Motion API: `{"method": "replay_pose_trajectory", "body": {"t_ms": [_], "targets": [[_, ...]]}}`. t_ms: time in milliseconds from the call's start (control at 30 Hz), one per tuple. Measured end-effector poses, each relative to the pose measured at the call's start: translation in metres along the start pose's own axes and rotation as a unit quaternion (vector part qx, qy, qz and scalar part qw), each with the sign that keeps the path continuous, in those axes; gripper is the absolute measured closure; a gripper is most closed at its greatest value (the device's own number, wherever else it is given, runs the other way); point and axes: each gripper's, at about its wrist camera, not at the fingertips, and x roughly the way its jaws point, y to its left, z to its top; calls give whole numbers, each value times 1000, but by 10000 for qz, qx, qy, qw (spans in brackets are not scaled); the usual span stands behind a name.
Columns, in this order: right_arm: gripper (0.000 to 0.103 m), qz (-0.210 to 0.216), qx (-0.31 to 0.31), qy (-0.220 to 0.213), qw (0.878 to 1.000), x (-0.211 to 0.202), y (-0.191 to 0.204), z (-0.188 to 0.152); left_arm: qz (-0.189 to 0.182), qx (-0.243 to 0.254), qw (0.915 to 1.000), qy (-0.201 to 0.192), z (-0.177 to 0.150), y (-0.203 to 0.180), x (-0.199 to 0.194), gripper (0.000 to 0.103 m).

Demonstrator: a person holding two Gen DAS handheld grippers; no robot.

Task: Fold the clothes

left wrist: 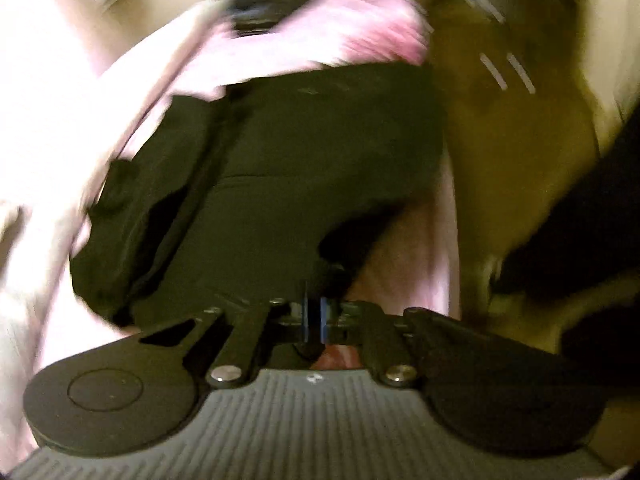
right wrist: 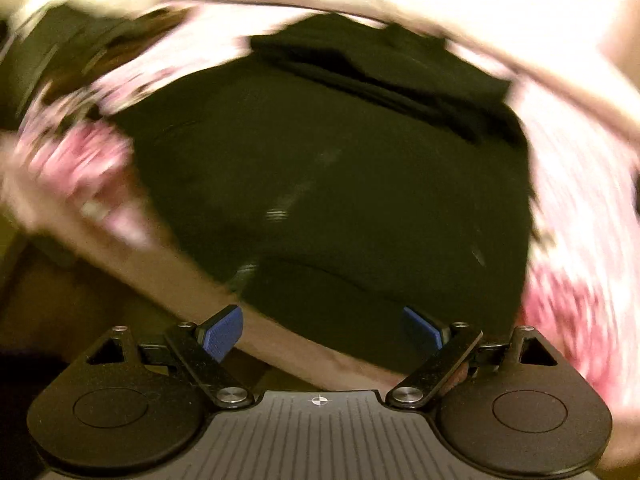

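Note:
A black garment (left wrist: 288, 152) lies spread on a pale pink bed cover (left wrist: 52, 128); both views are blurred. My left gripper (left wrist: 316, 316) has its blue pads pressed together, and a corner of the black cloth runs down into them. In the right wrist view the same black garment (right wrist: 340, 184) fills the middle, with a folded part at its far side. My right gripper (right wrist: 322, 330) is open wide just above the garment's near edge. Its blue pads (right wrist: 222, 332) stand far apart and hold nothing.
A pink flowered cover (right wrist: 568, 304) surrounds the garment on the left and right. The bed's edge (right wrist: 160, 264) runs diagonally at lower left, with dark floor below it. In the left wrist view a brown floor (left wrist: 500, 152) and a dark shape (left wrist: 580, 220) lie to the right.

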Motion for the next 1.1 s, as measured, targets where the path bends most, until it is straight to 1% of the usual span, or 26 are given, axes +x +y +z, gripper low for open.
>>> {"method": "replay_pose_trajectory", "body": {"t_ms": [67,167,233,333,400,500,533,567,600,633,700,733,767,800,833,867,933,1100], "targets": [[14,5,-421,-216,9989,9,20,7,-58,-517,9986,-51,10,19,-6,99],[14,-166,-844,-569,9947,28,42,17,-102,-755,9971,-35,15,34,-9,99],[14,-202,-1048,-665,9921,48,52,21,-147,-805,9966,23,13,37,-8,99],[14,-457,-1305,-670,9881,74,56,17,-231,-924,9954,93,8,37,-10,99],[15,-778,-1551,-643,9827,82,51,7,-270,-1036,9942,100,7,37,-11,99],[15,-1233,-1700,-456,9766,86,30,-11,-283,-1215,9922,78,5,40,-12,99],[17,-1358,-1717,-348,9751,87,19,-18,-264,-1279,9914,63,5,42,-13,99],[31,-1482,-1733,-239,9734,87,9,-25,-244,-1345,9906,49,6,44,-13,99],[34,-1606,-1749,-130,9713,88,-1,-33,-218,-1415,9897,42,6,46,-14,99],[34,-1704,-1789,-69,9690,88,-11,-39,-193,-1476,9889,41,5,48,-13,99],[43,-1844,-1905,31,9642,89,-30,-51,-153,-1543,9879,80,4,50,-11,99],[50,-1880,-1980,82,9620,89,-38,-56,-137,-1573,9874,104,3,51,-10,99],[53,-1917,-2034,137,9600,89,-46,-61,-133,-1589,9871,143,2,51,-9,99],[58,-1900,-2057,193,9598,87,-52,-63,-134,-1579,9872,184,3,49,-7,99],[75,-1871,-2073,249,9599,84,-57,-65,-135,-1534,9879,207,4,48,-7,99],[81,-1843,-2089,305,9599,82,-63,-67,-135,-1489,9885,228,5,46,-7,99],[97,-1755,-2130,328,9606,71,-68,-62,-132,-1453,9890,227,10,45,-12,100],[99,-1629,-2072,315,9641,31,-76,-34,-88,-1479,9887,247,10,44,-39,101]]}}
